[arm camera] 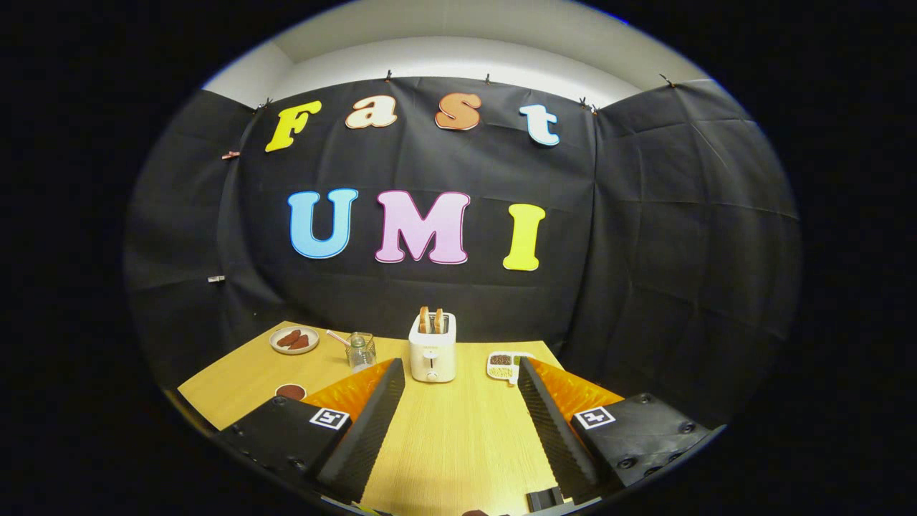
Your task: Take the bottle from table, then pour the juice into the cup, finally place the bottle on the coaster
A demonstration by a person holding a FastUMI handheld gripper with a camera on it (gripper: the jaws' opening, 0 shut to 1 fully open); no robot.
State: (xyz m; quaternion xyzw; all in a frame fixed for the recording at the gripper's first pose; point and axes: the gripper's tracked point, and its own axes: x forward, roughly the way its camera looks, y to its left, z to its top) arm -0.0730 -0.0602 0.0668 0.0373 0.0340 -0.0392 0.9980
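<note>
Jaws: my gripper (462,380) stands wide apart, nothing between the two fingers but bare wood; each finger (372,416) slopes inward toward its tip.
Height: I hang above the counter (458,437), looking forward and slightly down along the fingers.
Counter: light wood grain, running from under me to the black cloth wall behind.
Toaster (432,355): white, upright, straight ahead beyond my fingertips and centred between them, near the far edge of the counter; two browned slices of toast (430,320) stick up from its slots.
Glass cup (360,350): clear, left of the toaster and just beyond my left fingertip, with a pink straw (338,337) leaning out toward the left. I cannot tell what is inside it.
Plate (294,340): round, pale, farther left than the cup, at the back of the counter, carrying dark reddish-brown pieces.
Coaster (291,391): small round dark disc with a pale rim, near the left side of the counter, just beside my left finger's outer edge, closer to me than the plate.
Tray (506,365): small white dish right of the toaster, just past my right fingertip, holding dark and light bits too small to name.
</note>
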